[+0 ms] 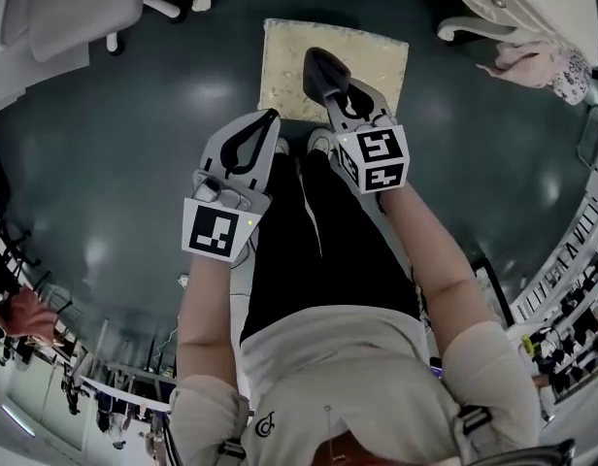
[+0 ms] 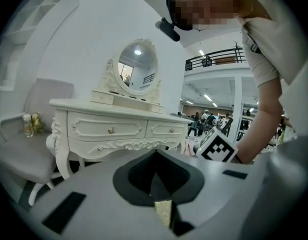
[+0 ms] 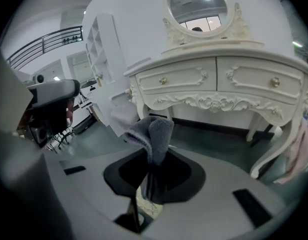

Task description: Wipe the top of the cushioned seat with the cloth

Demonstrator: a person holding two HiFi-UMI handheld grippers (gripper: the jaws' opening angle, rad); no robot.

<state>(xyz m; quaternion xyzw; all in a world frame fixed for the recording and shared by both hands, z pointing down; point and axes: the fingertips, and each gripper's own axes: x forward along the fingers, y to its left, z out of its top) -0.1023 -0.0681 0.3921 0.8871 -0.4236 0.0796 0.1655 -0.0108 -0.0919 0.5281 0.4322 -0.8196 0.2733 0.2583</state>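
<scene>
A square, cream cushioned seat (image 1: 377,61) with a nubbly, speckled top stands on the dark floor (image 1: 134,144) at the upper centre of the head view. The right gripper (image 1: 346,100) has its jaws pinched on a folded, dark grey, fleecy cloth (image 1: 323,71), which sticks out over the seat's middle. At the seat's lower left edge, the left gripper (image 1: 268,116) has its jaws pressed together on nothing.

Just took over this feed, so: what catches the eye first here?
The grey cloth pinched in the right gripper, over the cream seat at the top of the head view. Next, the left gripper, shut and empty, near the seat's front edge. Both gripper views show an ornate white dressing table with an oval mirror.
</scene>
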